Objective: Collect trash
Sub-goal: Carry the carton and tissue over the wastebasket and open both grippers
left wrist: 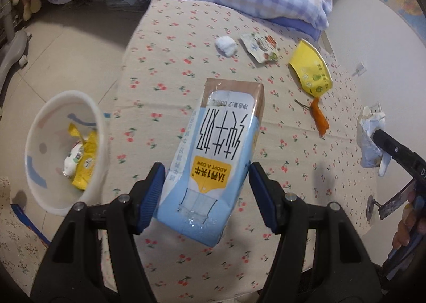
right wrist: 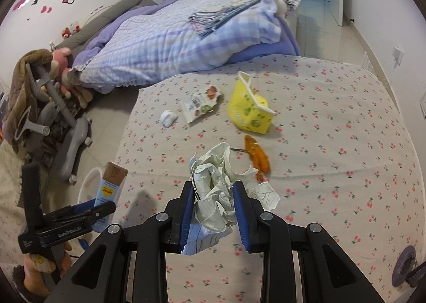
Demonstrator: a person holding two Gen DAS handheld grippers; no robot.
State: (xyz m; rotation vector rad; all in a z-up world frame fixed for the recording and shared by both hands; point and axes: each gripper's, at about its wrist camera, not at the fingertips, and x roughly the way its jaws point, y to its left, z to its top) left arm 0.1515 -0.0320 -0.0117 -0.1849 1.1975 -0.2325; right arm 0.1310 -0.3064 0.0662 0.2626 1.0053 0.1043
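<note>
Over the cherry-print table (left wrist: 159, 69), both tools are loaded. L tool (left wrist: 205, 191) is clenched on the blue milk carton (left wrist: 213, 154), pads on both its sides, carton lifted off the cloth and hanging at 6 o'clock of the left view. R tool (right wrist: 213, 210) is clenched on a crumpled paper wad (right wrist: 215, 196), also clear of the table; same wad shows at 3 o'clock in the left view.

Bin (left wrist: 56, 148), a white tub, sits off the table edge at 9 o'clock of the left view. Inside: a yellow wrapper (left wrist: 85, 159) plus a white scrap, so some trash is already collected.

Left on the table, all around 12–2 o'clock of the carton:
- white tissue ball (left wrist: 226, 46)
- flat snack pouch (left wrist: 262, 47), just beside the tissue
- yellow box (left wrist: 311, 71), lying on its side
- orange peel/veg bit (left wrist: 319, 116), near the yellow box

Judgement: roughly mid-task. Two pcs in the bin, two in hand w/ neither yet over the bin, four still to go. Next step is prob. carrying the carton to the tub at 9 o'clock, then the wad.
</note>
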